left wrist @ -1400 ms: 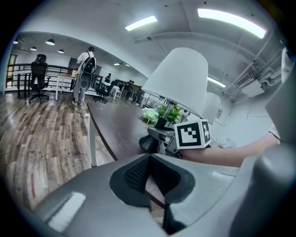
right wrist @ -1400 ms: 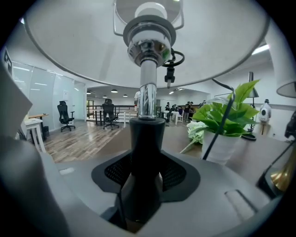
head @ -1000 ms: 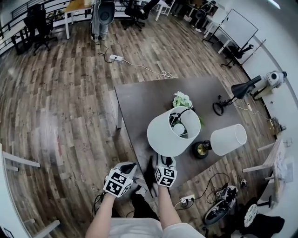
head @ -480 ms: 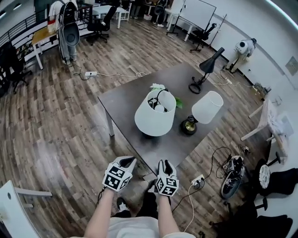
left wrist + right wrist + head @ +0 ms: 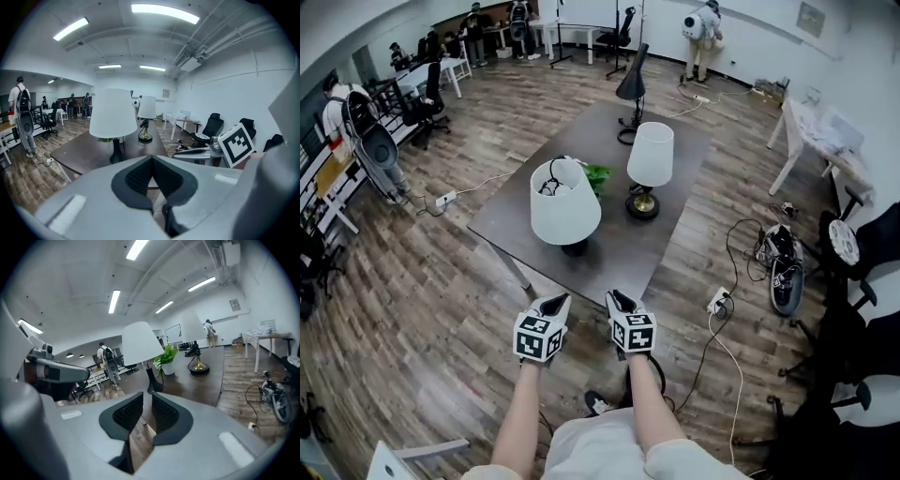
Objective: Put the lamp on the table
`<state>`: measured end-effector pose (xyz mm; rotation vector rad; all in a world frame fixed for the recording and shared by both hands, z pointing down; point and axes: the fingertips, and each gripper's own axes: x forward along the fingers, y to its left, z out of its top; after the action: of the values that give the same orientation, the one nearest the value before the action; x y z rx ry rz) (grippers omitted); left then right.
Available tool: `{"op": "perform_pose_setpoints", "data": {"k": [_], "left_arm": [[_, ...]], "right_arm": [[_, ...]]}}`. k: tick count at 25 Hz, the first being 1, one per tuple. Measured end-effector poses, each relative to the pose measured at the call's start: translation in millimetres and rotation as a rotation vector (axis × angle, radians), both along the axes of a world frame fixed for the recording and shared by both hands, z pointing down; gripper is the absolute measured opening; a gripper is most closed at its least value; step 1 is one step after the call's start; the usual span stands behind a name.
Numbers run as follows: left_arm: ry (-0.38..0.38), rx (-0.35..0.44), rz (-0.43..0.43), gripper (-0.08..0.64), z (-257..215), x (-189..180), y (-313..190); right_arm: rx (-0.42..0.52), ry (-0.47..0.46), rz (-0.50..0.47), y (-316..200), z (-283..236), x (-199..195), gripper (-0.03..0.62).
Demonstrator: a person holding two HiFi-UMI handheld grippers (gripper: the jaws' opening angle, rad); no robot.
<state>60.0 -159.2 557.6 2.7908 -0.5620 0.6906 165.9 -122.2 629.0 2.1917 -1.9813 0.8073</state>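
Hovering short of the near edge of the dark brown rectangular table, the left gripper had its jaws together w/ nothing in them, aimed at the table and tipped slightly down – prob. idle, since the job looked done. Just beyond it the white-shaded lamp on a slim black stem and base stood upright on the tabletop, toward the near-left part but set in from the edge, presumably so it couldn't tip off; a leafy green plant sat just behind it. The lamp was well apart from both grippers, ahead of and roughly btwn them, touching neither. The right gripper, beside the left one, had jaws that had just been closing, a narrow slit left btwn the pads and nothing in the gap – reads as an emptied grip held clear of the table. Further right on the table stood a second white-shaded lamp w/ a brass base and, behind it, a black desk lamp.
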Motion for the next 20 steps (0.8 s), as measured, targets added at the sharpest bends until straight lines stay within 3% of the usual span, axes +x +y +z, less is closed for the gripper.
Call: {"op": "perform_pose_setpoints", "data": {"k": [5, 12, 20], "left_arm": [[0.006, 0.012, -0.026, 0.000, -12, 16, 7], [0.049, -0.007, -0.205, 0.000, -30, -3, 2], [0.062, 0.010, -0.184, 0.000, -43, 3, 18]], "right_arm": [[0.018, -0.036, -0.029, 5, -28, 4, 0.068], [0.041, 0.048, -0.110, 8, -55, -4, 0.048], [0.063, 0.068, -0.123, 10, -70, -2, 0.027]]}}
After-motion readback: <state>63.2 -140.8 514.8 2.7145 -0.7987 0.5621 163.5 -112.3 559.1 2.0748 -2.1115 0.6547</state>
